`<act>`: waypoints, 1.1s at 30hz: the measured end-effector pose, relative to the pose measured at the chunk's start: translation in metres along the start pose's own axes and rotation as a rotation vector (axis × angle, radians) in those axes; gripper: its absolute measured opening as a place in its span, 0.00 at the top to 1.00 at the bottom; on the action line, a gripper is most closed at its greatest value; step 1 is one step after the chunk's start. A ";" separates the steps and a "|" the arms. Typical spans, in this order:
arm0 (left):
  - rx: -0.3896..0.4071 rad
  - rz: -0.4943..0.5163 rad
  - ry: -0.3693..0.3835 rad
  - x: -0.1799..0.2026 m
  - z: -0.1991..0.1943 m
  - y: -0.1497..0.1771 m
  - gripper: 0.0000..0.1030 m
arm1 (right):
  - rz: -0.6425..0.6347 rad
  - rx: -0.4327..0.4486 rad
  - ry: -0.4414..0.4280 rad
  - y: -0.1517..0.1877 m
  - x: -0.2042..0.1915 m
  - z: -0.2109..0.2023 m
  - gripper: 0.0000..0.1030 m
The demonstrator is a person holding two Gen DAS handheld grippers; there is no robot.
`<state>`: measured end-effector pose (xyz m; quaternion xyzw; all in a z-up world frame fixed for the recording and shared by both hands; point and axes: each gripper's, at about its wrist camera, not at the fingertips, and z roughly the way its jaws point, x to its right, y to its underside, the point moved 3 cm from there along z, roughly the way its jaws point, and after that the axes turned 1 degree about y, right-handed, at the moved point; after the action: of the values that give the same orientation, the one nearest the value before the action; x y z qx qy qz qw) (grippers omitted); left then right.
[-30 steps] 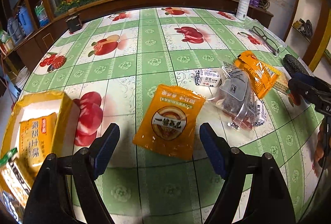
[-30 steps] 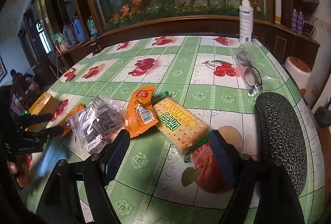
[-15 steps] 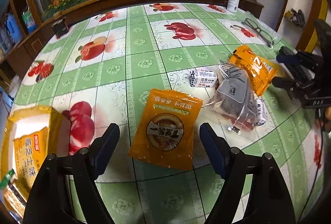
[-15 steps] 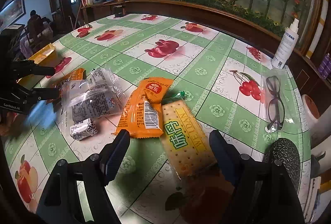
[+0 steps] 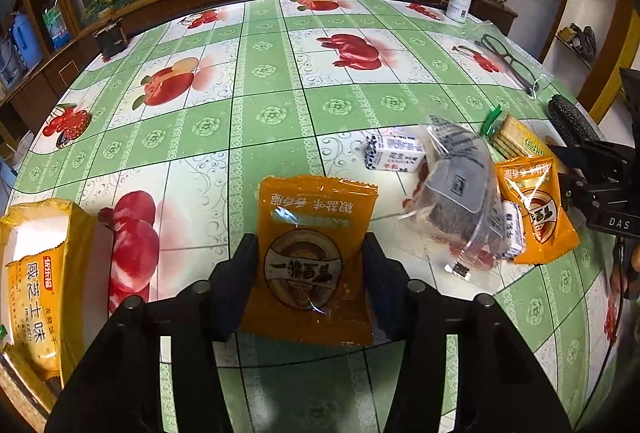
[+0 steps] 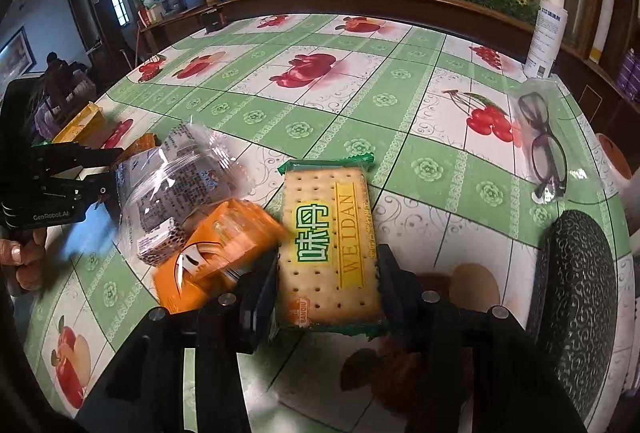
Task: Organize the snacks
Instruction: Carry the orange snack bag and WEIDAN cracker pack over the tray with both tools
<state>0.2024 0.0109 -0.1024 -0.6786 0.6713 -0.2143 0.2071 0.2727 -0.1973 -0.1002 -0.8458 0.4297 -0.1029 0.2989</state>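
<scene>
My left gripper (image 5: 310,275) has its fingers against both sides of an orange snack packet (image 5: 314,257) lying on the green fruit-print tablecloth (image 5: 272,113). My right gripper (image 6: 326,283) has its fingers against both sides of a WEIDAN cracker pack (image 6: 328,237). Beside it lie a second orange packet (image 6: 216,253) and a clear bag of dark snacks (image 6: 180,189). In the left wrist view the clear bag (image 5: 456,193), a small white carton (image 5: 394,153) and the second orange packet (image 5: 536,209) lie to the right. A yellow box (image 5: 38,273) holding biscuit packs sits at the left edge.
Glasses in a clear sleeve (image 6: 544,149) and a black textured case (image 6: 576,273) lie at the right of the table. A white spray bottle (image 6: 546,29) stands at the far edge. A small dark box (image 5: 112,39) sits far left. A wooden-framed planter backs the table.
Both grippers moved forward and closed in: the left one onto the orange packet, the right one onto the cracker pack. The second orange packet has shifted beside the right gripper.
</scene>
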 end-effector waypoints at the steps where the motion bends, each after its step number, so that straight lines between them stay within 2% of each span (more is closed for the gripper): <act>1: 0.000 -0.003 0.005 0.001 -0.002 0.003 0.54 | 0.014 0.000 -0.003 0.004 -0.002 -0.003 0.53; 9: 0.006 -0.054 0.047 0.002 -0.031 0.035 0.56 | 0.213 0.044 -0.095 0.035 -0.005 -0.034 0.53; 18: 0.099 -0.075 0.040 0.008 -0.091 0.063 0.56 | 0.457 0.169 -0.222 0.073 -0.004 -0.078 0.53; 22: 0.148 -0.093 0.033 0.003 -0.117 0.071 0.56 | 0.467 0.210 -0.253 0.073 -0.023 -0.093 0.54; 26: 0.182 -0.109 0.015 -0.008 -0.136 0.079 0.56 | 0.450 0.238 -0.334 0.064 -0.051 -0.104 0.54; 33: 0.221 -0.185 -0.029 -0.039 -0.162 0.100 0.56 | 0.364 0.228 -0.435 0.045 -0.111 -0.103 0.54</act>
<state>0.0275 0.0498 -0.0264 -0.7135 0.5752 -0.2952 0.2699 0.1304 -0.1732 -0.0358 -0.7181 0.4857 0.0883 0.4906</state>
